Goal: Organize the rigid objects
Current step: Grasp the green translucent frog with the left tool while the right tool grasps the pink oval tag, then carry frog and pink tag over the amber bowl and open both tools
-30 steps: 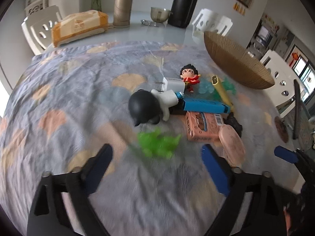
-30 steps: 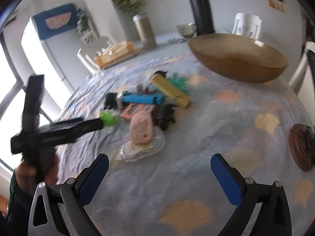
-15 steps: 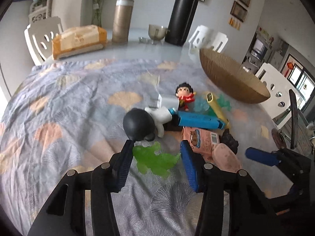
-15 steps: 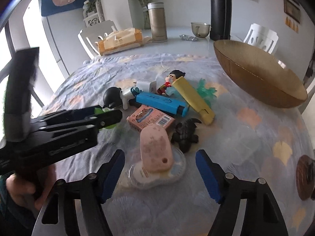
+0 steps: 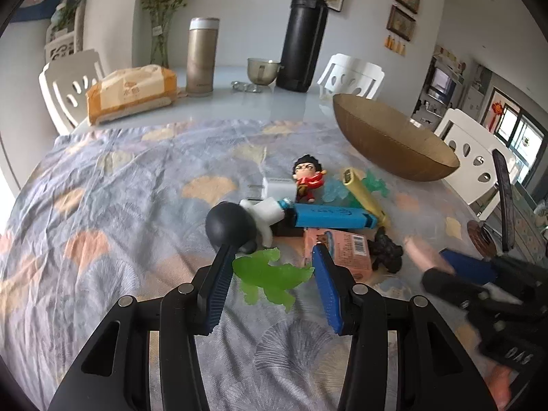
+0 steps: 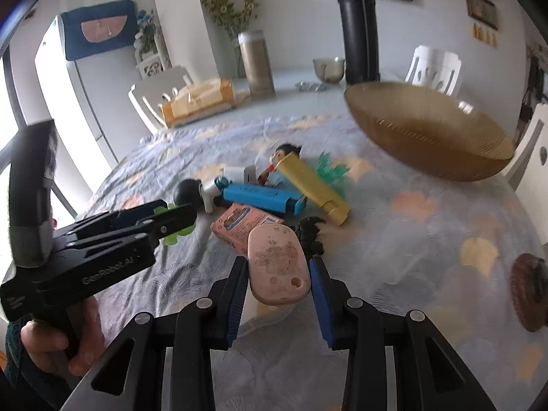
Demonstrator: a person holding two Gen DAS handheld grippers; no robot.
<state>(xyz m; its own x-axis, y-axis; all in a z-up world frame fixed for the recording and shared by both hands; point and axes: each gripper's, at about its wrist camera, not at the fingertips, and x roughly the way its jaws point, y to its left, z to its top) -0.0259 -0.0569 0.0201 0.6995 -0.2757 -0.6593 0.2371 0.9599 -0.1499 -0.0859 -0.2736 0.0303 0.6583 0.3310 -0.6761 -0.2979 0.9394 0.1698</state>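
A pile of small objects lies on the patterned cloth. My left gripper is shut on a translucent green toy, its blue pads against both sides. It also shows in the right wrist view. My right gripper is shut on a pink oval case that sits over a clear plastic lid. Behind lie a pink box, a black figure, a blue stick, a yellow stick, a black-headed white toy and a red doll.
A wide brown bowl stands at the back right of the cloth. A black flask, a gold tumbler, a metal cup and a tissue pack stand at the table's far edge. White chairs surround the table.
Both grippers moved forward to the pile and closed: the left around the green toy, the right around the pink case.
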